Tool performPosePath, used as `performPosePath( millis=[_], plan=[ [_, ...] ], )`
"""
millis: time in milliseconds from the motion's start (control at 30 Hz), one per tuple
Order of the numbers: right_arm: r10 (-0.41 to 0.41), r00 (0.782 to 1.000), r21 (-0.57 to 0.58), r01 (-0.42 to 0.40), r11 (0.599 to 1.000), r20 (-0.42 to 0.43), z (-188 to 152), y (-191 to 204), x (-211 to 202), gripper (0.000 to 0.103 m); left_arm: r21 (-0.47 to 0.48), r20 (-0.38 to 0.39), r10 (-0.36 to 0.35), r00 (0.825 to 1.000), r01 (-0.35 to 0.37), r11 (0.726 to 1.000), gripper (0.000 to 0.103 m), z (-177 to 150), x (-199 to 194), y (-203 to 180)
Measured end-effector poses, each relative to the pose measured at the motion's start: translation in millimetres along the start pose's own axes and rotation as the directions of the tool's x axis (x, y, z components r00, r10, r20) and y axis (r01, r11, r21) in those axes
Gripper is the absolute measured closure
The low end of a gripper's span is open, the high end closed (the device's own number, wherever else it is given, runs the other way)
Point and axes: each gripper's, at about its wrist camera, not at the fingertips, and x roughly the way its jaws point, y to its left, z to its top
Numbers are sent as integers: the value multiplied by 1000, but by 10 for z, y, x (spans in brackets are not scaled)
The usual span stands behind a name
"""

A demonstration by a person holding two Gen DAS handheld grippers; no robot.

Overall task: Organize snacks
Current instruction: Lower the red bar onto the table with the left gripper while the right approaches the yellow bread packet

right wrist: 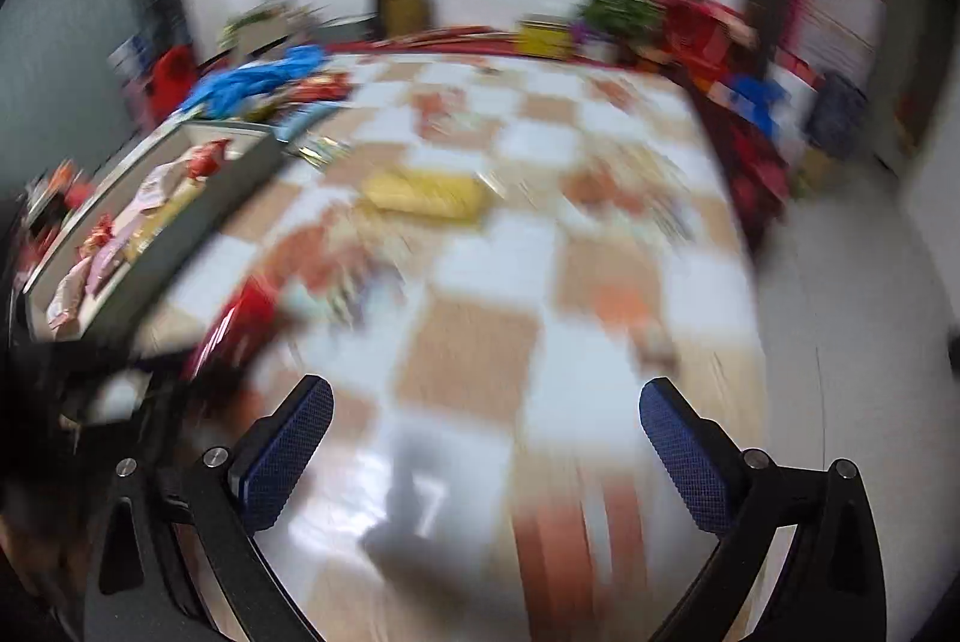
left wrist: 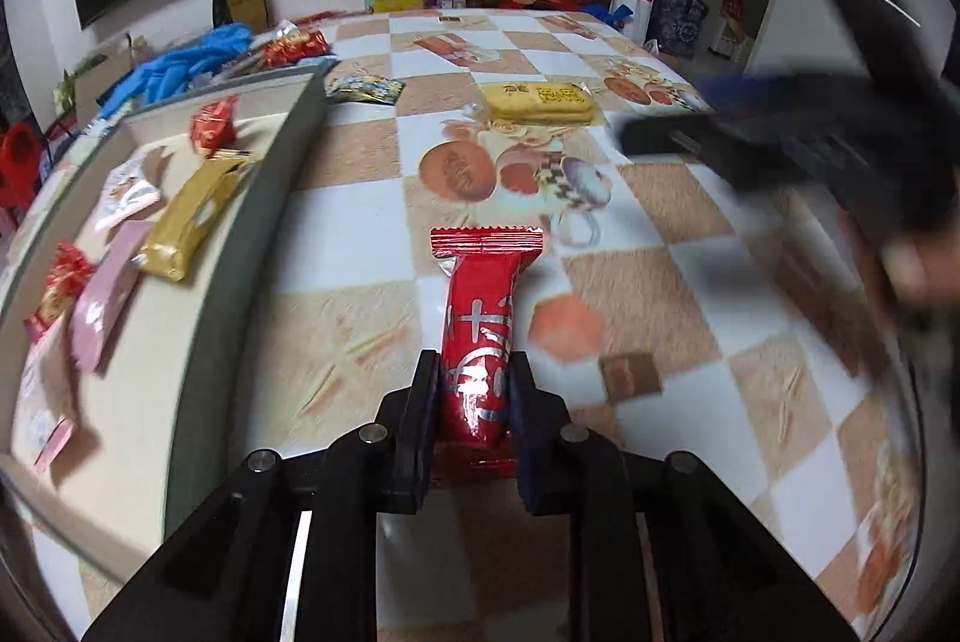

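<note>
Checkered tablecloth (left wrist: 354,150) covered the table; grey tray (left wrist: 240,246) of snacks sat at its left. Left gripper (left wrist: 474,372) was clamped on a red snack bar (left wrist: 480,330) just above the cloth. Right gripper (right wrist: 486,402) hung spread wide, holding nothing, view blurred. Yellow packet (left wrist: 540,102) lay further back

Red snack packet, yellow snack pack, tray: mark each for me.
red snack packet (left wrist: 480,342), left wrist view, printed middle of the wrapper above the fingers
yellow snack pack (left wrist: 540,102), left wrist view, top face
tray (left wrist: 240,246), left wrist view, grey near wall
</note>
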Motion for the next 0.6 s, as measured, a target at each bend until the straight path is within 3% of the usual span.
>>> performPosePath(
  millis=[100, 233, 267, 300, 333, 433, 467, 500, 600],
  plan=[
    [-22, 999, -237, 12, 971, -38, 434, 190, 379, 0, -21, 21, -34, 999, 34, 999, 77, -55, -46, 61],
    [26, 994, -365, -63, 929, -104, 713, 258, 758, 0, -54, 30, -67, 997, 69, 996, 77, -25, -34, 132],
    [61, 989, -367, -106, 924, -133, 754, 257, 860, 5, -56, 31, -68, 997, 70, 996, 77, -30, -38, 133],
    [90, 984, -357, -141, 923, -155, 760, 253, 918, 23, -56, 32, -68, 997, 70, 996, 77, -39, -44, 130],
    [110, 978, -348, -167, 923, -178, 758, 258, 987, 30, -56, 31, -68, 997, 70, 996, 77, -39, -44, 133],
    [92, 985, -355, -138, 924, -143, 718, 329, 968, 39, -62, 33, -71, 997, 73, 995, 77, -37, -47, 142],
    [89, 988, -342, -128, 931, -125, 719, 326, 925, 65, -63, 34, -72, 997, 74, 995, 77, -43, -52, 142],
    [52, 992, -330, -87, 940, -113, 690, 330, 886, 72, -63, 34, -70, 997, 72, 995, 77, -44, -54, 139],
    [-65, 996, -319, 41, 947, -66, 421, 427, 743, 72, -54, 32, -58, 998, 60, 997, 77, -48, -57, 121]
  ],
)
